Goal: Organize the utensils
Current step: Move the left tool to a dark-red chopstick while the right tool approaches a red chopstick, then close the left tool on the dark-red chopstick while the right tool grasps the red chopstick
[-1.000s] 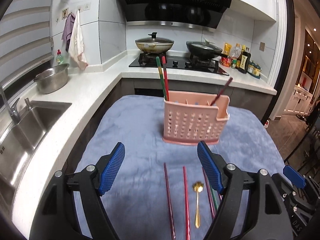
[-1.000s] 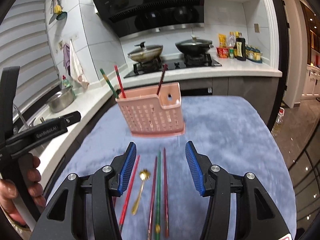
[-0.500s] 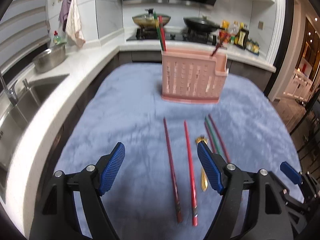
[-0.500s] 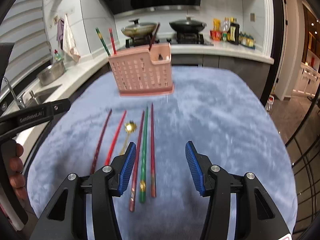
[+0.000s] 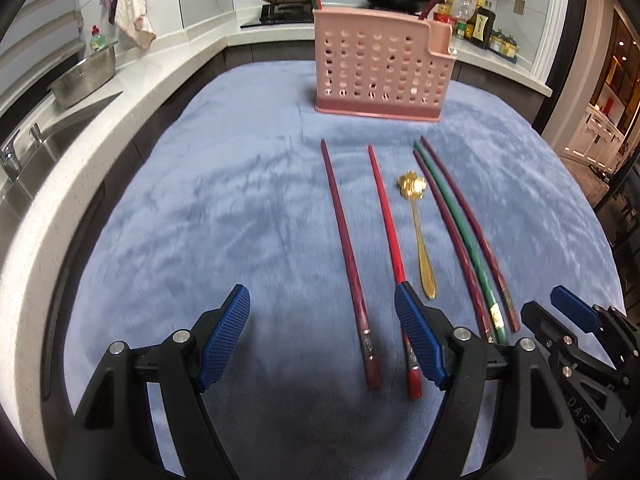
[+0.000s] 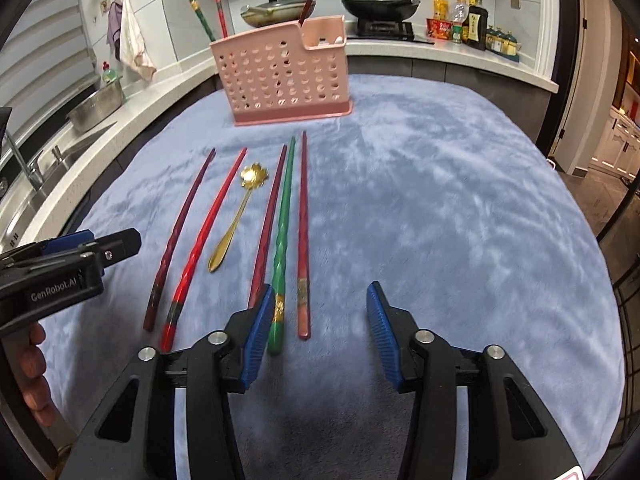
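- On the side of the left claw (image 6: 60,268), in the right wrist view, white letters read "GenRobot.AI"; in the left wrist view, "DAS" is stamped on the right claw (image 5: 576,320), whose body is cut off at the frame edge.
- Both claws have ribbed blue pads, spread apart and holding nothing: left claw (image 5: 322,334), right claw (image 6: 316,336).
- The worktop is covered with a fluffy blue cloth (image 5: 224,208).
- Five chopsticks lie there beside a gold spoon (image 5: 418,224) with a flower-shaped bowl: dark red chopstick (image 5: 346,248), bright red chopstick (image 5: 386,216), green chopstick (image 5: 456,220).
- The pink perforated plastic holder (image 5: 380,68) stands behind them, with three chopsticks inside.
- The bottle labels are too small to read.
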### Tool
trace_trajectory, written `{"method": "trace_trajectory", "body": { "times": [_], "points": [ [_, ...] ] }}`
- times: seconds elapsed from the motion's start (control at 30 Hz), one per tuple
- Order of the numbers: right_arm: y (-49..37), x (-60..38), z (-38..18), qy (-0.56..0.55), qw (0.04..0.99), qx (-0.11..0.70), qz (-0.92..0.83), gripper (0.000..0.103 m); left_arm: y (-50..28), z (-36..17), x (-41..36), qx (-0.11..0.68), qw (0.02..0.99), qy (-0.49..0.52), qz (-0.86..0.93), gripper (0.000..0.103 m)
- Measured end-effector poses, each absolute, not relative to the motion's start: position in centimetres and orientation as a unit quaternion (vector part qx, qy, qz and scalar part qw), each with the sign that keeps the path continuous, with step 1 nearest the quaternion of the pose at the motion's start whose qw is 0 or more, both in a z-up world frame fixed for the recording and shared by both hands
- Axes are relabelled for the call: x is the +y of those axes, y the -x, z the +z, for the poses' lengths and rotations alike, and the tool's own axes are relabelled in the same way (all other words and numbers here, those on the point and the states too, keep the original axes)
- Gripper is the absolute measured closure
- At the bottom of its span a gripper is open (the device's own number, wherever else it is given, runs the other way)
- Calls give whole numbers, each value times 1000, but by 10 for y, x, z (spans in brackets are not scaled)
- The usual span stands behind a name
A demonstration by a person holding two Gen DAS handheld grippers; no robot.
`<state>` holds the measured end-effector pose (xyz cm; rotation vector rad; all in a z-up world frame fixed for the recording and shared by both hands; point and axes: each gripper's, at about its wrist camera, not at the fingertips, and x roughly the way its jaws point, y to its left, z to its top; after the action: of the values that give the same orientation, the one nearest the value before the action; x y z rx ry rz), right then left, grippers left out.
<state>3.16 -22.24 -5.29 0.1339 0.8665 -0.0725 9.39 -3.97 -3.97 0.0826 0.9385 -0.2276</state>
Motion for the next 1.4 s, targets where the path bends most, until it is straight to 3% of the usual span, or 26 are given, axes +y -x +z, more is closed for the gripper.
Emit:
{"method": "trace_trajectory", "body": {
  "times": [0.53,1.0,1.1,1.2,1.4],
  "points": [
    [-35,-218,-74,-50,895,442,-36,79,-91,-61,-40,473,873,-45,-114,32],
    [-35,-218,-79,-55,895,442,-37,82,-89,-81,-38,488,865,-55,-104,32],
    [-34,-219,-79,-55,895,442,-37,87,-88,-81,-38,488,865,-52,-105,33],
    [-34,-218,-79,-56,894,443,-35,95,-86,-80,-37,487,865,-49,-111,40],
    [-33,-219,-76,-56,895,442,-32,95,-80,-74,-34,483,864,-52,-132,77]
  ]
}}
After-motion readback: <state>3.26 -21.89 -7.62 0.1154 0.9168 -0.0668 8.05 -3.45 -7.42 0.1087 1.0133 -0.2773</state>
